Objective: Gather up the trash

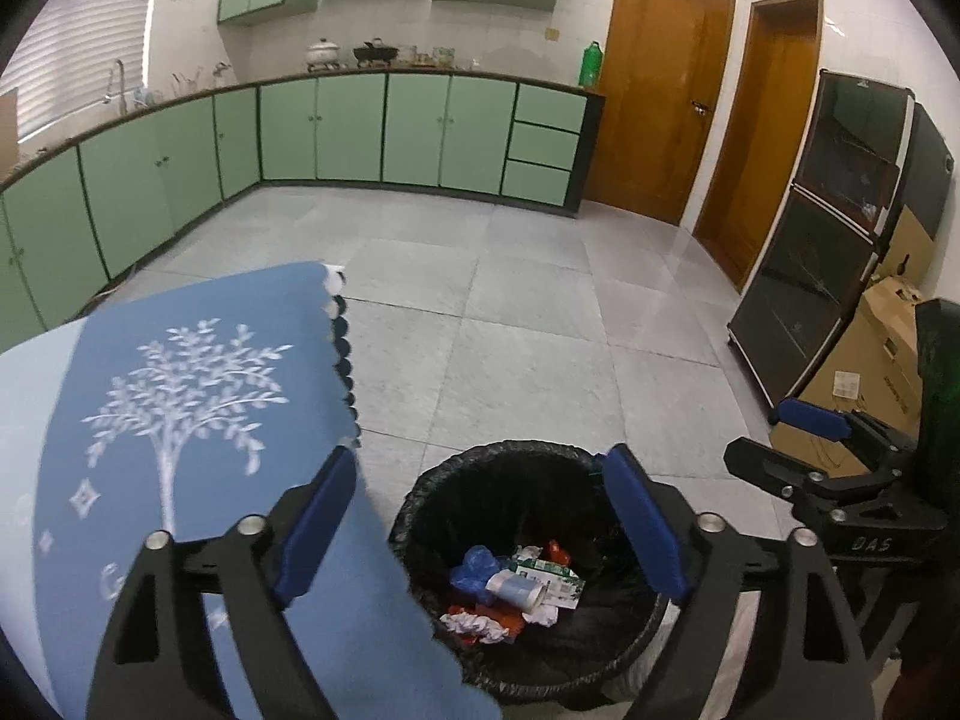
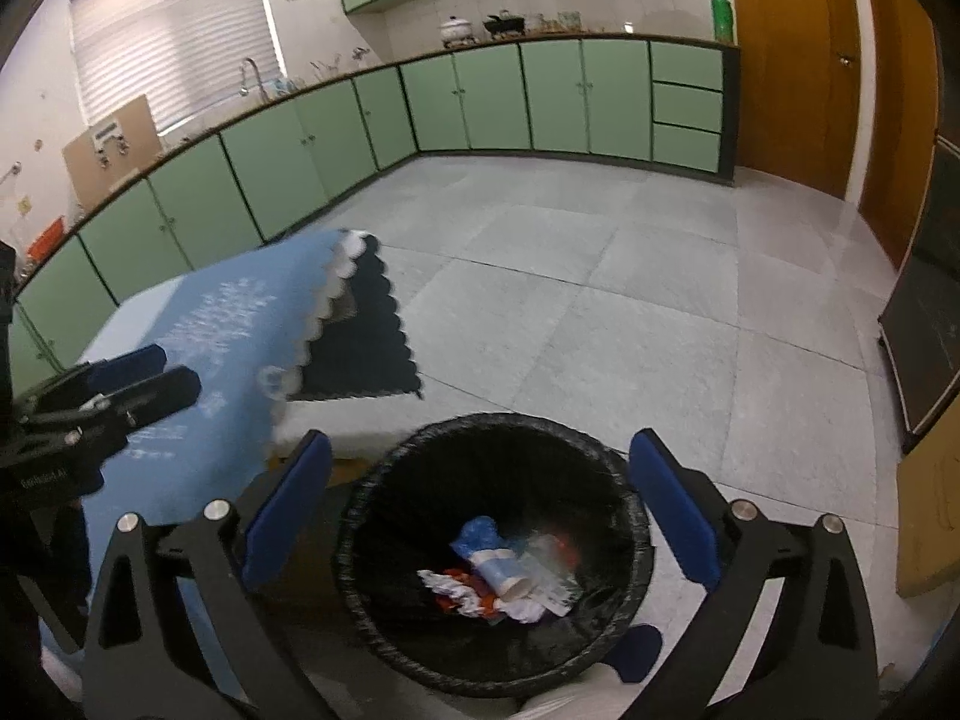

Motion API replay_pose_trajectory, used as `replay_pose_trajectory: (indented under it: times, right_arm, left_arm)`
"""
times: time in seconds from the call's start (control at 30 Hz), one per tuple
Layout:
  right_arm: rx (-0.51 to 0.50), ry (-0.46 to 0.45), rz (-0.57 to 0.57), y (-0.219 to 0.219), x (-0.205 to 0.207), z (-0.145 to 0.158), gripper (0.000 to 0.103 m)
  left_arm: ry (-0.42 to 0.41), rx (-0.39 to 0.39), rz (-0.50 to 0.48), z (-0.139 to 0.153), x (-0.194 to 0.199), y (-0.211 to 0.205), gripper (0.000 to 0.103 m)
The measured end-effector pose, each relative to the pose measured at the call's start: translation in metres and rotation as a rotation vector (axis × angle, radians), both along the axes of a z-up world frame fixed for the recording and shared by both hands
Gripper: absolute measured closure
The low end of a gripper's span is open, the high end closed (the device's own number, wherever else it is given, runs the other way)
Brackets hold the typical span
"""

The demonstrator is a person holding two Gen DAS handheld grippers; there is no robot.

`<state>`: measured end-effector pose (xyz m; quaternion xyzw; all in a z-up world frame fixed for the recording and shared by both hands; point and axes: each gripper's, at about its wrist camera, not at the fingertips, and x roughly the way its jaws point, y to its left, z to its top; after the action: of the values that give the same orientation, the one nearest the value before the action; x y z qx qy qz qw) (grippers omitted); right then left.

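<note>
A black-lined trash bin [image 1: 432,480] stands on the floor beside the table; it also shows in the right wrist view [image 2: 384,468]. Inside lie crumpled paper, a blue bag, a white cup and cartons [image 1: 516,591], seen in the right wrist view too [image 2: 510,579]. My left gripper [image 1: 480,534] is open and empty above the bin. My right gripper [image 2: 480,510] is open and empty above the bin. The right gripper shows at the right of the left wrist view [image 1: 780,432]; the left gripper shows at the left of the right wrist view [image 2: 150,378].
A table with a blue tree-print cloth [image 1: 180,420] stands left of the bin. Green cabinets [image 1: 360,126] line the far walls. A dark glass cabinet [image 1: 828,228] and cardboard boxes [image 1: 870,372] stand at the right. Grey floor tiles [image 1: 528,312] stretch beyond.
</note>
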<state>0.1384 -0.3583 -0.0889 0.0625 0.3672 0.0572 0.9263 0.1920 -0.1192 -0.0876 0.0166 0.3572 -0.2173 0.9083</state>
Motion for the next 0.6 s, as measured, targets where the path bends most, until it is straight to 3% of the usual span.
replay_pose_trajectory:
  times: [0.6]
  right_arm:
    - [-0.028,-0.106,0.103,0.055,-0.060,0.070,0.005]
  left_arm:
    - [-0.077,-0.005,0.082,0.057,-0.082,0.051,0.012]
